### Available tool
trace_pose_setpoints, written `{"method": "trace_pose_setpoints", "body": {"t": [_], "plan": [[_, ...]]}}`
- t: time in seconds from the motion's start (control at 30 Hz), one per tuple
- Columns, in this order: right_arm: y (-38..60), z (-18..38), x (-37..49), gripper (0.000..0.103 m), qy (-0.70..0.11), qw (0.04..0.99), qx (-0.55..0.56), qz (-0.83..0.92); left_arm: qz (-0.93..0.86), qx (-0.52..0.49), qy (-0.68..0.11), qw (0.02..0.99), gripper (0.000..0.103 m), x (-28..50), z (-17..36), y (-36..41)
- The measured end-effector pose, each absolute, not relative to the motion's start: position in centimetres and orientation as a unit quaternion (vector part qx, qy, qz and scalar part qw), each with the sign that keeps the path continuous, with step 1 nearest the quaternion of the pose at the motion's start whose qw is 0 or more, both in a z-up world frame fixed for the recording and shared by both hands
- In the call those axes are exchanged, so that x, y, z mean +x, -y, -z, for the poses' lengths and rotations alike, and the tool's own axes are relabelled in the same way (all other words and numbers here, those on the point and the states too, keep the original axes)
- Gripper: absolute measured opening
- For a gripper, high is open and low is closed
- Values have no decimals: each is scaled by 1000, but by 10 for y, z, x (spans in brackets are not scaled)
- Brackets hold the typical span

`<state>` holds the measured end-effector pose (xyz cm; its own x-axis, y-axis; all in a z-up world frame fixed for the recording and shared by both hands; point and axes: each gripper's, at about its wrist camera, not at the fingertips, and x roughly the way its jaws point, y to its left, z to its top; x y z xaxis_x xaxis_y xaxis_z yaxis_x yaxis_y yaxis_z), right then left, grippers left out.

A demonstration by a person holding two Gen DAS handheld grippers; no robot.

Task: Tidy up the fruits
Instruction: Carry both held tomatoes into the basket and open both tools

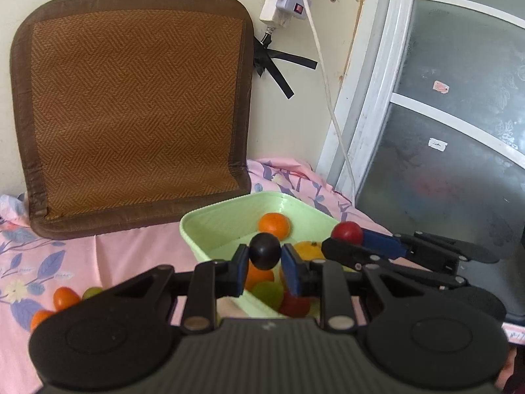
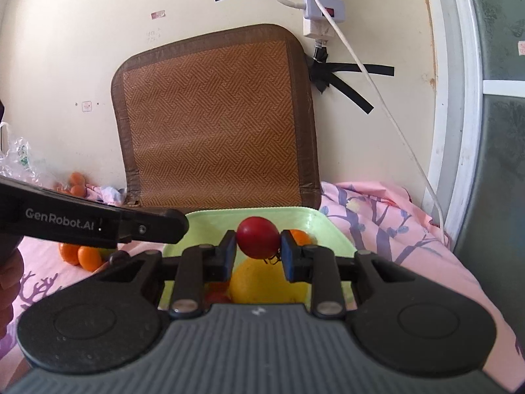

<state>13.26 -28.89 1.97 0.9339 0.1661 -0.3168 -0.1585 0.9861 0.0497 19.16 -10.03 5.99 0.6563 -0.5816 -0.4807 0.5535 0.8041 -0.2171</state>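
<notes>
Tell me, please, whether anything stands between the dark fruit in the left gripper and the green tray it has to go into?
Nothing visible does. The left gripper holds the dark fruit over the near side of the green tray. The right gripper, holding a red tomato, is off to the right, not below it.

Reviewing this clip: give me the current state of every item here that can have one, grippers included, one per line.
Left gripper: shut on a dark round fruit, held above the tray.
Right gripper: shut on a red round fruit, held above the tray.
Pale green plastic tray: upright, partly filled with orange, yellow, green and red fruit.
Loose orange and green fruits: lying on the pink floral cloth, outside the tray.
</notes>
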Motion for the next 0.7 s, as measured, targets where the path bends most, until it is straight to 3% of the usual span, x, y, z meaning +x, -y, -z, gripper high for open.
{"method": "trace_pose_setpoints", "body": {"t": [0.07, 0.1, 0.17, 0.33, 0.53, 0.7], "plan": [[289, -14, 145, 35, -167, 983, 10, -81, 305, -20, -281, 910, 28, 207, -56, 110], [290, -11, 149, 44, -167, 983, 15, -73, 299, -17, -286, 910, 31, 213, -52, 115], [294, -5, 150, 47, -162, 984, 33, -71, 292, -21, -295, 910, 31, 224, -48, 117], [302, -2, 142, 47, -145, 986, 46, -67, 276, -49, -279, 918, 31, 214, -53, 91], [312, -7, 129, 47, -118, 988, 81, -58, 183, -109, -255, 943, 34, 179, -63, 6], [306, -7, 110, 47, -120, 987, 96, -56, 108, -133, -289, 942, 34, 150, -37, -48]]}}
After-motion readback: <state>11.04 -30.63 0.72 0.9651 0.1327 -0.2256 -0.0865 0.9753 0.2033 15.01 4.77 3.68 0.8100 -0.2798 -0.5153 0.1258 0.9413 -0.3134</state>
